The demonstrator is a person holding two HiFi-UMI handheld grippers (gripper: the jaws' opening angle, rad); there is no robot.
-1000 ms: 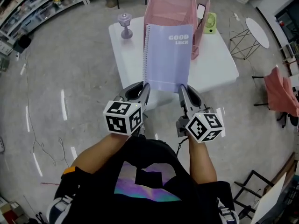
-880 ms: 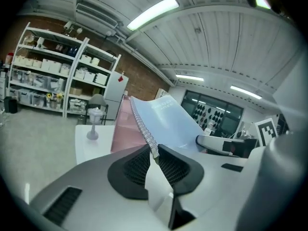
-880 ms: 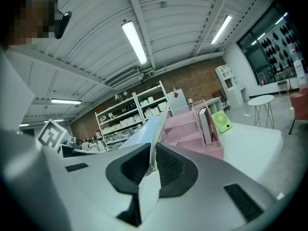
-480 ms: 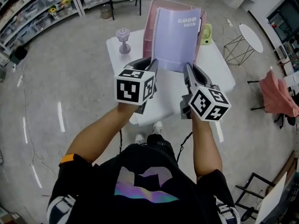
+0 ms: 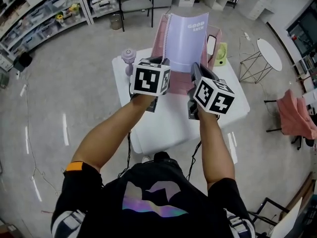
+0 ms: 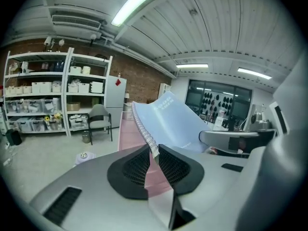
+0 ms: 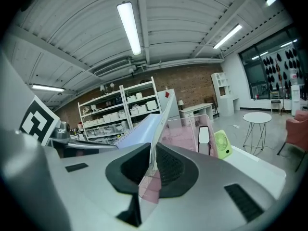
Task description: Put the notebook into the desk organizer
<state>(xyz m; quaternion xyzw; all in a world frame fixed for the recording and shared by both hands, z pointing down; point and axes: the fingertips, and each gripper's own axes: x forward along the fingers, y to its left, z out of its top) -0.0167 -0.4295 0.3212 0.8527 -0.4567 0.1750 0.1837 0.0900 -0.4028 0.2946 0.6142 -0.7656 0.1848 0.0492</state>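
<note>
The pale lilac spiral-bound notebook (image 5: 187, 38) is held upright by both grippers. The left gripper (image 5: 159, 62) is closed narrowly on its wire-bound edge, and the right gripper (image 5: 194, 67) is pinched on the opposite free edge (both grips are seen clearly in the gripper views). Compared with one second ago, the notebook has been raised from the near edge of the white tabletop (image 5: 163, 125) and carried forward, so that it is now found directly over the pink mesh desk organizer (image 5: 159, 36). Its lower edge is hidden behind the grippers, so it cannot be told whether a compartment is already entered. The task is judged nearly done: only lowering and release are left.
</note>
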